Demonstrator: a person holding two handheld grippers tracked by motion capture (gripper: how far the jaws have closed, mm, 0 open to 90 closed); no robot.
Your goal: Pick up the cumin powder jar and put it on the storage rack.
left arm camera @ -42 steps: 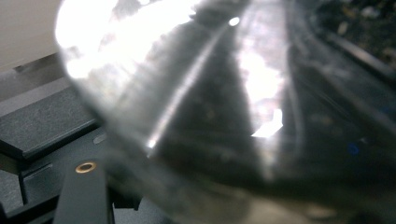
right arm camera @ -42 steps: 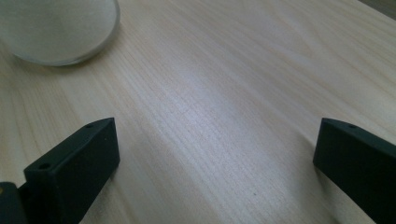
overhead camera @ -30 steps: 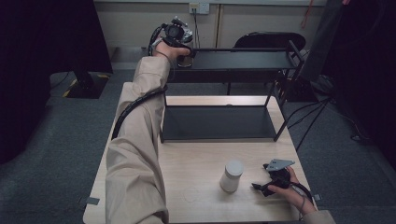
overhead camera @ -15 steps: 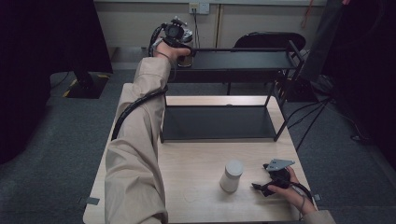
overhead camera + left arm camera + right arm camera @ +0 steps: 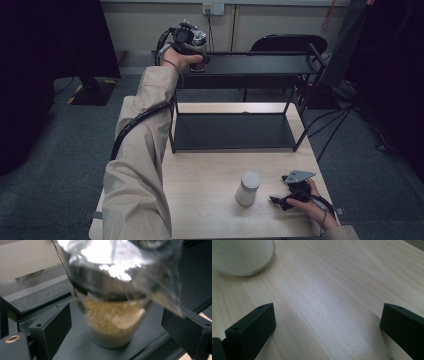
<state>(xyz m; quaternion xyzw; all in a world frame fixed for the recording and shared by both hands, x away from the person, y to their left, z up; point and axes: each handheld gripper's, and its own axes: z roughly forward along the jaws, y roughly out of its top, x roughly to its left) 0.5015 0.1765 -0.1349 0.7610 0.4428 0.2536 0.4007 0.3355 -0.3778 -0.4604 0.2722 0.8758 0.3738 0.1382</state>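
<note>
Atop shelf [image 5: 260, 64], left gripper [image 5: 117, 325] newly opened

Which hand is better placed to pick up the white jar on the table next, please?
Probably the right. The right tool rests open on the table beside the white jar, while the left tool, jaws just opened around a cup, is at the shelf.

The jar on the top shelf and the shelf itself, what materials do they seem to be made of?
The jar looks like clear glass or plastic: tan crumbs show through its wall. Its top cover seems to be crinkled foil or shiny film, with bright glare. The shelf looks like matte black painted metal, though that is uncertain.
</note>
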